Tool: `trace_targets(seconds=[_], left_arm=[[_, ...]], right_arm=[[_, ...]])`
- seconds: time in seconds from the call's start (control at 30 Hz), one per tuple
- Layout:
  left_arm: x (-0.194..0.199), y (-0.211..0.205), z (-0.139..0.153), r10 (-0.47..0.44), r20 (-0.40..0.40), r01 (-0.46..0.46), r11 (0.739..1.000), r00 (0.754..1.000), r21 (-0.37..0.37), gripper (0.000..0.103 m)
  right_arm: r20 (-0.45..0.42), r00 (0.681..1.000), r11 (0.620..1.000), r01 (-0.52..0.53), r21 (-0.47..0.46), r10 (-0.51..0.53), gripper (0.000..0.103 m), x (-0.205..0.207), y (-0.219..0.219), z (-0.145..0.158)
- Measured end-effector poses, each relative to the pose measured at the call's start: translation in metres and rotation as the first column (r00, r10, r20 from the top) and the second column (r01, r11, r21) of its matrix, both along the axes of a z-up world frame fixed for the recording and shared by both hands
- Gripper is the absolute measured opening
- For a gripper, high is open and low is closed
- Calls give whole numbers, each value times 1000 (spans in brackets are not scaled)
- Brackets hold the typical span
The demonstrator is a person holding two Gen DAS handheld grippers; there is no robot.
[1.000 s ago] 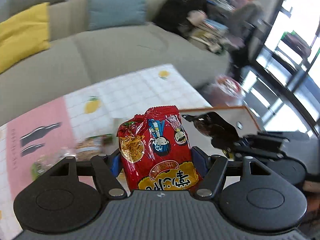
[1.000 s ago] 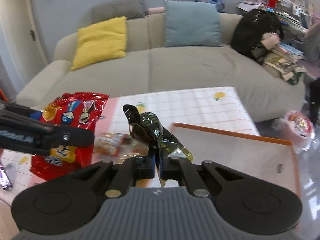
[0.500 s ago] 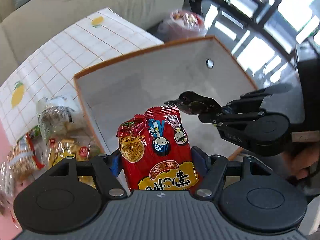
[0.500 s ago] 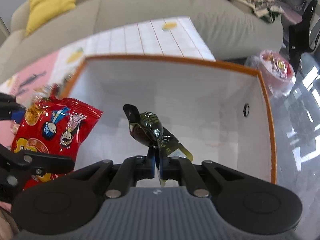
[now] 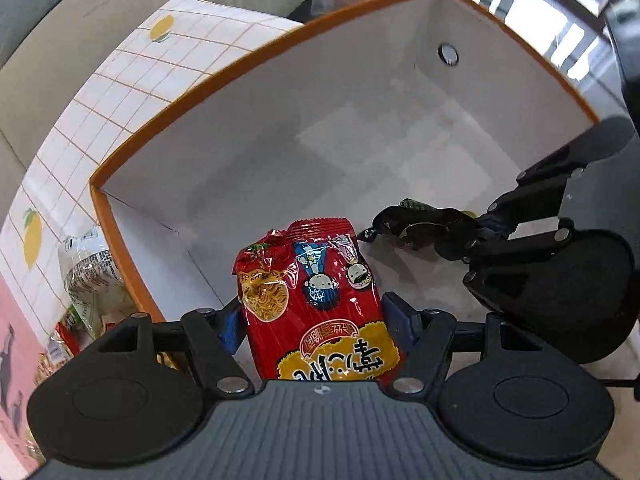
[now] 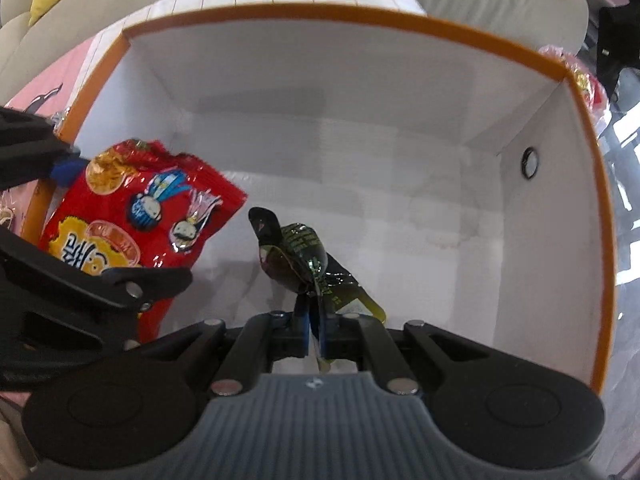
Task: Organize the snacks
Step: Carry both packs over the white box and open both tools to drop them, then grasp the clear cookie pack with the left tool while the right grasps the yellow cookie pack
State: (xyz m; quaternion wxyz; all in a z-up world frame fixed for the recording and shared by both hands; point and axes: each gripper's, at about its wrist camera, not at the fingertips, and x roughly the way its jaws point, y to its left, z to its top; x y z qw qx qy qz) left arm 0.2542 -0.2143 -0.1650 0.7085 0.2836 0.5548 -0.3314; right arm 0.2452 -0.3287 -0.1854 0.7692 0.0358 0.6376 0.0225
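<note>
Red noodle packet and dark wrapper apparently inside box.

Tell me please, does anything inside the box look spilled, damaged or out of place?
Nothing stands out. The box is intact and holds nothing loose. The left gripper holds the red noodle packet and the right gripper pinches the dark wrapped snack; both packs hang over the box, unopened as far as visible.
</note>
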Motion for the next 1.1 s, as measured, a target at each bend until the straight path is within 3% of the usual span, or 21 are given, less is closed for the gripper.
trace_targets(seconds=[0.2,0.3,0.6,0.73,0.87,1.1], left_arm=[[-1,-5,-4,-22,14,22,1000,1000,19,84],[-2,-2,-3,-21,20,21,1000,1000,18,86],[-10,6,17,-38,54,37,999,998,13,88],[-14,17,32,-14,62,16,1000,998,-24,88],[-16,33,50,42,62,-36,996,997,-87,88],[-30,76,93,158,114,-133,970,981,-202,88]], right_arm=[[-21,1000,1000,2,6,-2,2,-2,-1,-4],[-27,1000,1000,7,9,-7,7,-2,-2,-3],[-14,1000,1000,28,0,-28,37,3,-4,1],[10,1000,999,29,-20,-29,54,-1,-2,11],[52,998,999,31,-40,-29,65,-6,7,24],[202,979,997,37,-72,-22,82,-22,32,71]])
